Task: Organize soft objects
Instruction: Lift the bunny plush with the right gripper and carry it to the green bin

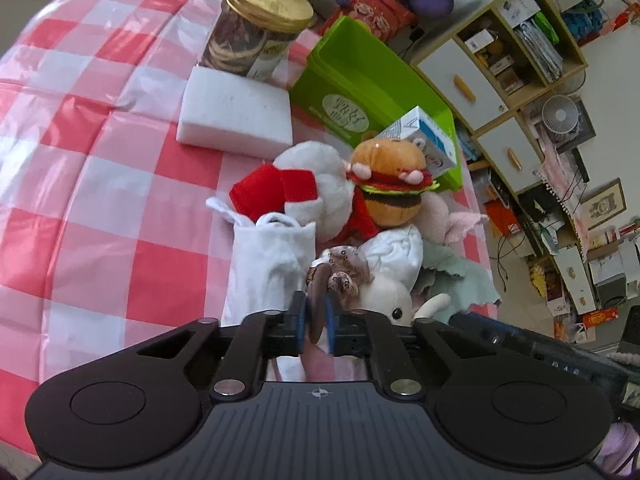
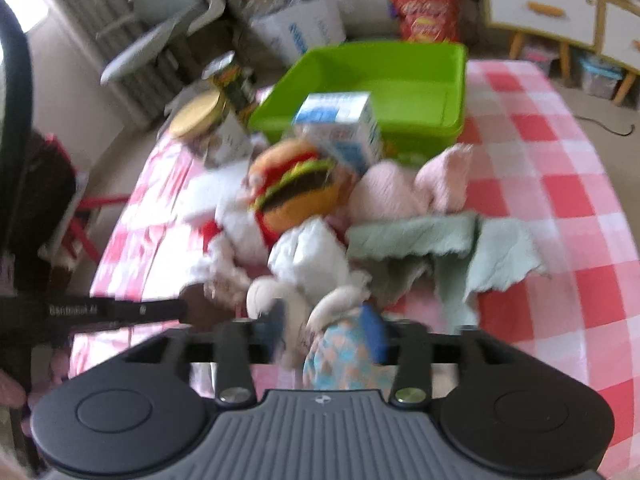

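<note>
Left tongs (image 1: 314, 326): blue pads (image 1: 299, 322) drawn narrow, pinched on a thin brown disc-like piece (image 1: 316, 312) of a soft item with a spotted frill (image 1: 344, 270). Just beyond the tips, a cream plush head with a black eye (image 1: 390, 300). Slightly left of the tips, a white cloth pouch (image 1: 268, 264) standing upright, loop at its top. Behind that, a red and white plush (image 1: 288, 188), touching a hamburger plush (image 1: 390, 182) to its right. Right of the tips, a crumpled white cloth (image 1: 396, 254), then a pale green cloth (image 1: 456, 276) and a pink cloth (image 1: 460, 222) at the pile's far right. Farther off and left, a white foam block (image 1: 236, 114) lying flat on the red-and-white checked tablecloth (image 1: 80, 160), with a gold-lidded jar (image 1: 256, 28) behind it. Farthest, a green bin (image 1: 372, 76) with a blue and white carton (image 1: 428, 136) leaning at its near edge.

Right tongs (image 2: 326, 338): picture blurred; blue pads (image 2: 374, 334) set moderately apart around a patterned turquoise-and-pink soft item (image 2: 344, 360) and a cream plush limb (image 2: 332, 304); grip on either cannot be told. Ahead, same pile: white cloth (image 2: 312, 256), burger plush (image 2: 296, 188), green cloth (image 2: 440, 252) to the right, pink cloth (image 2: 416, 184) behind it. Beyond, carton (image 2: 340, 124) in front of green bin (image 2: 400, 76); jar (image 2: 204, 120) far left.
</note>
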Demonstrator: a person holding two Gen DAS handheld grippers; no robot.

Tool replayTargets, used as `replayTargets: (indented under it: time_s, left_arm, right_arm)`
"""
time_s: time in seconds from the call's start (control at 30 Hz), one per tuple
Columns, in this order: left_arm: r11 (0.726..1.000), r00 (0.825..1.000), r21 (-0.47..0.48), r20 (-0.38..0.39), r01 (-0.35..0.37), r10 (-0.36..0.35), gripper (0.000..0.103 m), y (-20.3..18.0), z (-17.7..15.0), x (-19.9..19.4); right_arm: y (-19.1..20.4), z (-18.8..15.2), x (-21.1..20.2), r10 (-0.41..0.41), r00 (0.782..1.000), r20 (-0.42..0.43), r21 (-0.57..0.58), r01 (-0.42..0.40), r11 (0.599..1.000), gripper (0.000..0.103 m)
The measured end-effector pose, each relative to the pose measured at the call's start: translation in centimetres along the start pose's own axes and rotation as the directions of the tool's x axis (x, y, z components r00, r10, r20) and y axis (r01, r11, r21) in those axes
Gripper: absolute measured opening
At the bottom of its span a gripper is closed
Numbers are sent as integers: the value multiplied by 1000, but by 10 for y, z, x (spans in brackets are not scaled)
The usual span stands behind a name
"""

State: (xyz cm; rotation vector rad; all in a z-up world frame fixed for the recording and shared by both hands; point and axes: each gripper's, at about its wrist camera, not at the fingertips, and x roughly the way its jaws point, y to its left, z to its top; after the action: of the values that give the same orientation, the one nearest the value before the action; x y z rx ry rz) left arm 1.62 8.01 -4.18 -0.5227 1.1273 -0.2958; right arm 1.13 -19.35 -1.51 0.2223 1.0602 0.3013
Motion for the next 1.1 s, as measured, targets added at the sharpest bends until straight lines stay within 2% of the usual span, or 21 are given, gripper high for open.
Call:
replayTargets:
  time_s: [0.07,0.2,0.33,0.37,0.4,0.47,0.6,0.73,0.87,1.1]
  left_arm:
    - [1000,1000,-1,-2,-9,9,22,0,0,2]
    - [1000,1000,11,-12,-15,16,22,-2,-3,9]
    - [999,999,31,-16,-42,43,21,-4,-6,14]
    - [998,999,34,-14,-50,51,17,-5,-6,16]
    - [998,998,36,-11,-56,57,12,-5,-7,17]
    - [998,998,40,-6,-55,55,3,-6,-7,17]
    - [997,999,69,24,-39,38,0,-13,-7,8]
    - [996,998,85,55,-18,13,0,-18,-4,-5]
    - [998,995,69,96,8,-15,0,-20,1,-18]
    - [998,986,57,162,39,-47,0,-23,10,-38]
  right_arm:
    - [6,-4,9,-17,999,-35,-36,15,999,43]
    - [17,-12,29,-69,992,-103,-104,59,993,43]
    - [26,-22,40,-123,986,-116,-181,100,978,42]
    - [28,-25,42,-148,983,-113,-198,123,972,34]
    - [29,-27,45,-186,976,-112,-220,158,963,20]
    - [28,-28,46,-213,972,-97,-234,186,954,16]
    - [20,-23,25,-162,986,-47,-180,151,972,7]
    - [12,-15,-3,-76,997,24,-100,79,992,5]
    - [12,-9,-26,-35,994,101,-59,41,997,4]
    - [9,4,-50,39,982,185,29,-45,999,3]
